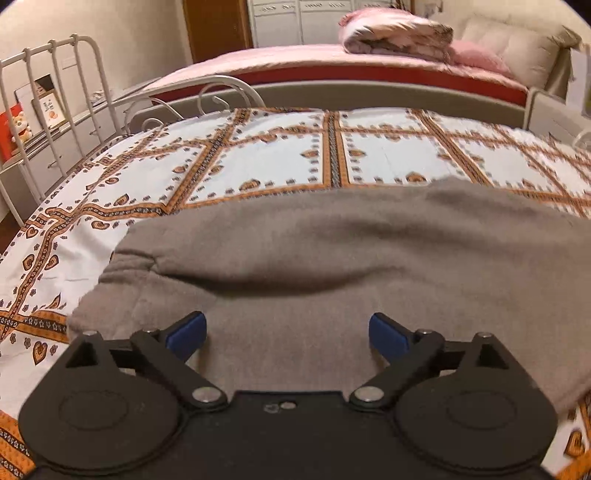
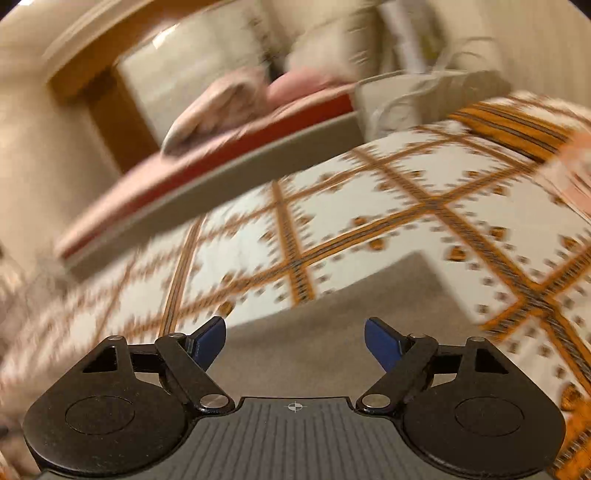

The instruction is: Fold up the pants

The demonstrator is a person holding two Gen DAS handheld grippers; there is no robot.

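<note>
Grey-brown pants [image 1: 314, 258] lie folded across a bed with a white and orange patterned sheet [image 1: 258, 158]. In the left wrist view they fill the lower half, one layer lying over another. My left gripper [image 1: 287, 334] is open and empty, just above the near part of the pants. In the blurred, tilted right wrist view a corner of the pants [image 2: 332, 325] lies on the sheet [image 2: 369, 229]. My right gripper [image 2: 294, 339] is open and empty above that corner.
A white metal bed frame [image 1: 48, 96] stands at the left. Behind the sheet is a grey footboard [image 1: 369, 96] and a second bed with a pink cover and a rolled quilt [image 1: 395, 33]. A shelf with boxes [image 1: 33, 110] is at far left.
</note>
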